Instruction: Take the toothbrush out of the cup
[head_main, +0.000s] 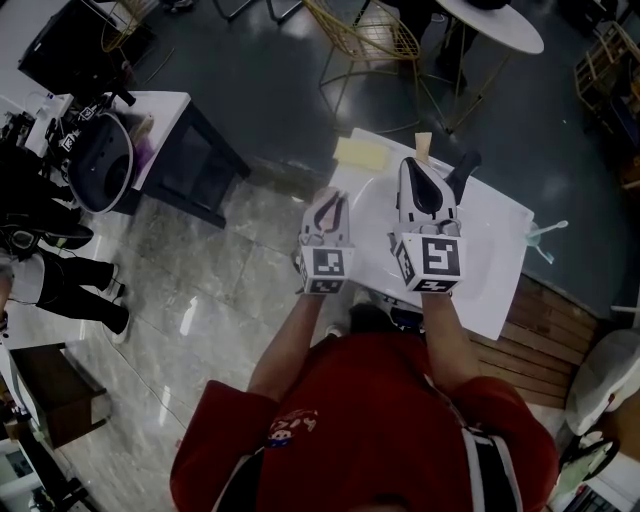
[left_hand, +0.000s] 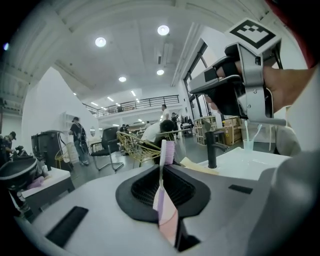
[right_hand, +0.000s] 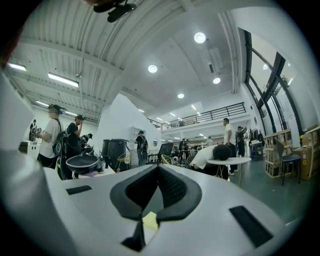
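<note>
A pink and lilac toothbrush (left_hand: 166, 196) stands upright between the jaws of my left gripper (left_hand: 162, 167), bristle head (left_hand: 168, 149) on top. The pads press on its handle. In the head view the left gripper (head_main: 328, 203) hovers over the near left corner of the white counter (head_main: 500, 250); I cannot make out the brush there. A clear cup (head_main: 543, 240) stands at the counter's right edge, far from both grippers, and shows pale (left_hand: 248, 144) in the left gripper view with a light stem in it. My right gripper (head_main: 421, 168) hangs beside the left one, jaws together (right_hand: 159, 169), holding nothing.
A black faucet (left_hand: 212, 147) rises from the counter behind the grippers (head_main: 463, 172). A yellow pad (head_main: 362, 153) lies at the counter's far corner. Wire chairs (head_main: 365, 40), a round white table (head_main: 495, 22) and a dark desk (head_main: 190, 150) stand around; people move in the background.
</note>
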